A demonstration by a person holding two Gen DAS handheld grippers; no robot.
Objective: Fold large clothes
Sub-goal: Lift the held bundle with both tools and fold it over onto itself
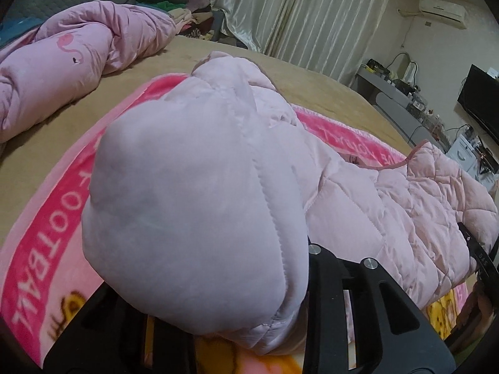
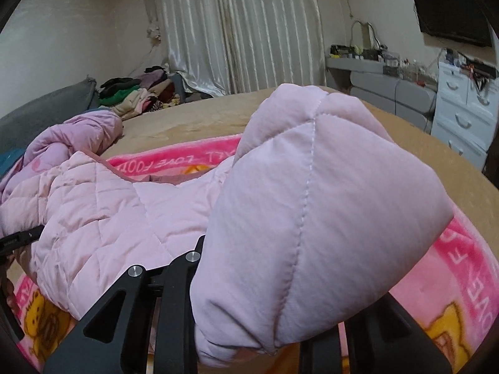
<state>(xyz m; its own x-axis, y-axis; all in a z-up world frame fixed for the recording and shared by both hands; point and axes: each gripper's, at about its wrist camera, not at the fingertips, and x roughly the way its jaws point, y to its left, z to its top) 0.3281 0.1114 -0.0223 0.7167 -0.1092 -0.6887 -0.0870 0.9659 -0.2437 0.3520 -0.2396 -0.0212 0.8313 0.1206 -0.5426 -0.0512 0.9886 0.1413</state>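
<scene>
A pale pink quilted jacket (image 1: 405,205) lies across a bright pink cartoon blanket (image 1: 40,249) on the bed. My left gripper (image 1: 237,327) is shut on a puffy end of the jacket (image 1: 193,193), which bulges up in front of the camera and hides the fingertips. In the right wrist view, my right gripper (image 2: 274,327) is shut on another padded end of the jacket (image 2: 312,202), lifted off the blanket (image 2: 452,274). The jacket's body (image 2: 109,202) sags between the two grippers. The pads themselves are hidden under cloth.
A crumpled pink duvet (image 1: 62,71) lies at the far left of the tan bed sheet (image 1: 312,78). A pile of clothes (image 2: 134,93) sits by the curtain. White drawers (image 2: 461,109), a grey desk (image 2: 389,84) and a wall screen (image 2: 452,12) stand beyond the bed.
</scene>
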